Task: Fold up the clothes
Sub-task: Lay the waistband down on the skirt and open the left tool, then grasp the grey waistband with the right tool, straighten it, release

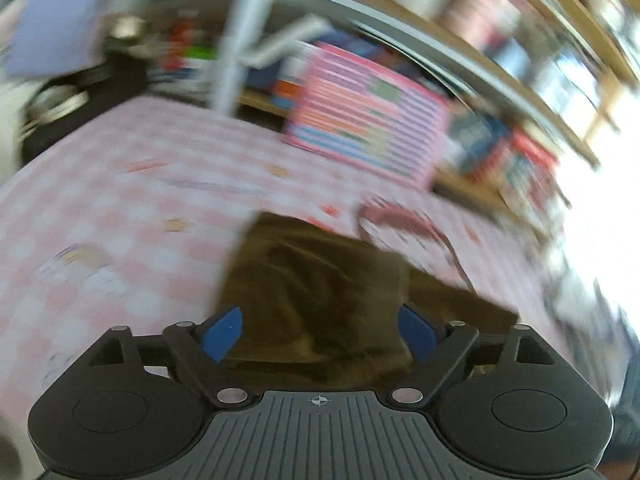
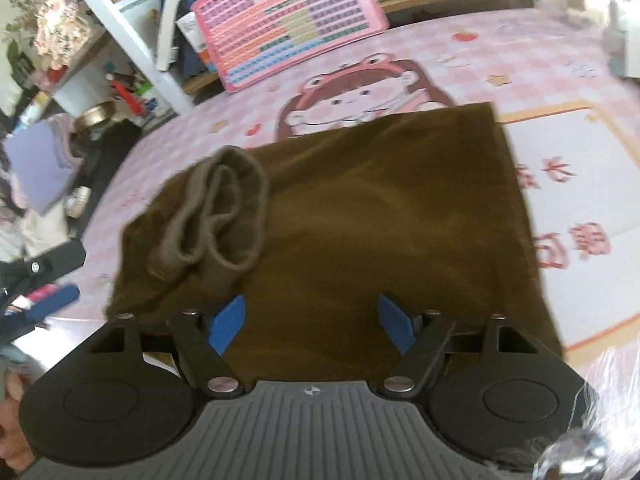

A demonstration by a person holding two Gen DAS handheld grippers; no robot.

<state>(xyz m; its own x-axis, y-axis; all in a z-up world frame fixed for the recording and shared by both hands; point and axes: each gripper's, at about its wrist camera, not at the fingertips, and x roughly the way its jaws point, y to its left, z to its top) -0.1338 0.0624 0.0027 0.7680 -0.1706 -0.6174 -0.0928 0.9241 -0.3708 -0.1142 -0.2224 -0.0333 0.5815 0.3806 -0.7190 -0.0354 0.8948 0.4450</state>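
While open, right hand-held gripper (image 2: 311, 326) over brown garment (image 2: 360, 208).

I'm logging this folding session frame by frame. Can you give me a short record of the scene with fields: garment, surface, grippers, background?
garment: brown sweater, folded into a rough rectangle, ribbed collar lying on top at its left side
surface: pink checked tablecloth with a cartoon girl print
left gripper: open, over the sweater, nothing held
right gripper: open, over the sweater's near edge, nothing held
background: pink toy keyboard board leaning against shelves
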